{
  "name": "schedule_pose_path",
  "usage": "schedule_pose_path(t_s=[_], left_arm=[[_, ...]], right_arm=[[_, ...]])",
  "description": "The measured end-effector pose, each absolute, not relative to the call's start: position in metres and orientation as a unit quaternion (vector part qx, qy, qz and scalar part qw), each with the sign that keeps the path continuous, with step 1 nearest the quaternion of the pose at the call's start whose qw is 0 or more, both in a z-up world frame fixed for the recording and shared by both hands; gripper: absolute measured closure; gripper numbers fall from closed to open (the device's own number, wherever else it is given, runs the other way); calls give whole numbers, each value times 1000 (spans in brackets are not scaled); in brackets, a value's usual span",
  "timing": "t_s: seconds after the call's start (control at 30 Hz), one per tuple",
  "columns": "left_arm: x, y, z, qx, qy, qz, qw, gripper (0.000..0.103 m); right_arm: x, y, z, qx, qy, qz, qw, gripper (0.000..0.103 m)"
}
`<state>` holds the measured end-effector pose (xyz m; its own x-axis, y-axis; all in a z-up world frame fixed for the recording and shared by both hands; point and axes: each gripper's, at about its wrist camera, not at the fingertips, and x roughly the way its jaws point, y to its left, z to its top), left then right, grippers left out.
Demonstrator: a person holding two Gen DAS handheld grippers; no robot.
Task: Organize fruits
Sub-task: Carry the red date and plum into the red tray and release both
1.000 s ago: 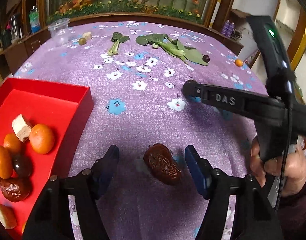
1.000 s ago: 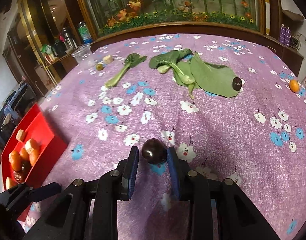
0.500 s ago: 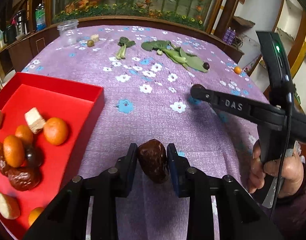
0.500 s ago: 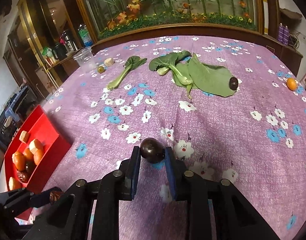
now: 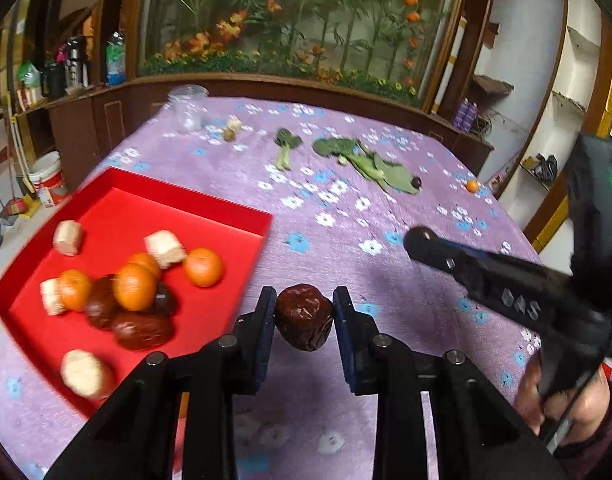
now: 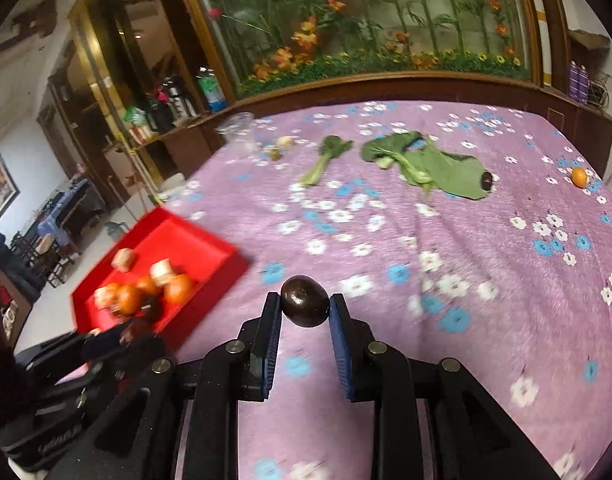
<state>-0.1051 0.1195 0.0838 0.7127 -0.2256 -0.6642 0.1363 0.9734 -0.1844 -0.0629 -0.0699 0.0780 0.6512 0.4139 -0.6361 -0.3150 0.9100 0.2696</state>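
Note:
My left gripper [image 5: 303, 312] is shut on a wrinkled brown date [image 5: 304, 317] and holds it above the purple cloth, just right of the red tray [image 5: 153, 208]. The tray holds several oranges [image 5: 203, 267], pale chunks and dark fruits. My right gripper [image 6: 304, 310] is shut on a dark round plum [image 6: 304, 305], lifted over the cloth right of the tray [image 6: 193, 240]. The right gripper's body [image 5: 506, 280] shows in the left wrist view, at the right.
Leafy greens [image 6: 430, 164] lie at the far middle with a dark plum [image 6: 486, 179] on a leaf. A small orange [image 6: 579, 176] sits far right. A clear jar [image 6: 237, 130] and small fruits [image 6: 279, 148] stand far left. A wooden ledge borders the table's far side.
The left gripper closed on the date and lifted it. Both grippers have risen with their fruit, and the tray now shows larger in both views.

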Motion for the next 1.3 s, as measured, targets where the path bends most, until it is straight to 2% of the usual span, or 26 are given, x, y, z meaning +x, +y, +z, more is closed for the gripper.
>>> schedule_pose_path(t_s=[0.27, 0.57, 1.3], left_arm=[[-133, 183, 109, -101, 323, -47, 940, 75], [-126, 232, 105, -124, 321, -8, 939, 75], [6, 269, 60, -123, 410, 14, 904, 75]], right_arm=[[-99, -32, 98, 46, 345, 240, 906, 76], [-96, 6, 98, 29, 355, 274, 893, 76], [-28, 100, 46, -17, 433, 313, 845, 76]])
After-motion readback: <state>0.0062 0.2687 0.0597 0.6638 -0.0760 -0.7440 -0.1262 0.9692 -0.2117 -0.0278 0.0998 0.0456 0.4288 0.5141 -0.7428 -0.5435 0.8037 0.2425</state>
